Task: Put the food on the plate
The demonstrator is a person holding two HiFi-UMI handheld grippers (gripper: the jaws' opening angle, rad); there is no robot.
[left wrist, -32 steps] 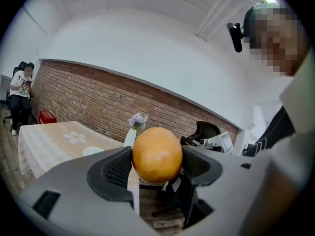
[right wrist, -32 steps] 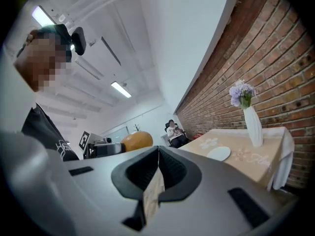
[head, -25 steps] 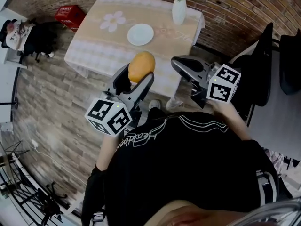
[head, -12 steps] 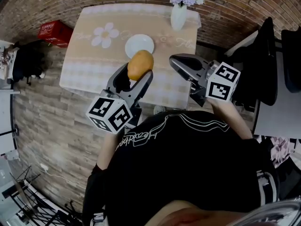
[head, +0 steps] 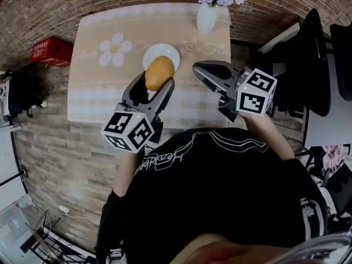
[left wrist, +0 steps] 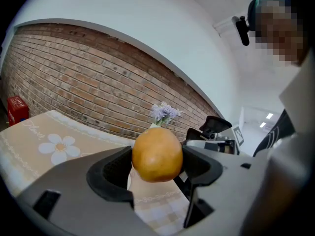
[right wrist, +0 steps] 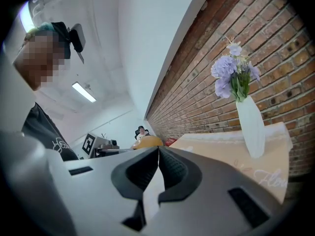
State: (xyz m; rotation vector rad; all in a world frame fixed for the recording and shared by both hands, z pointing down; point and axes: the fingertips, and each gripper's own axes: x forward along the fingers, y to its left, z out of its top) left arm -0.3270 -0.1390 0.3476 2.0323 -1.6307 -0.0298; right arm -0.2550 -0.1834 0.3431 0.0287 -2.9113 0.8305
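My left gripper is shut on a round orange-brown bread roll, held in the air above the table; in the left gripper view the roll sits squeezed between both jaws. A small white plate lies on the table, partly covered from above by the roll. My right gripper hovers to the right of the roll, its jaws closed together with nothing between them.
The table has a beige cloth with a daisy print. A white vase of lilac flowers stands at its far edge by the brick wall. A red box sits on the floor left, black chairs right.
The table has drawn closer beneath both grippers. The roll, still gripped, now overlaps the plate in the head view instead of sitting short of it.
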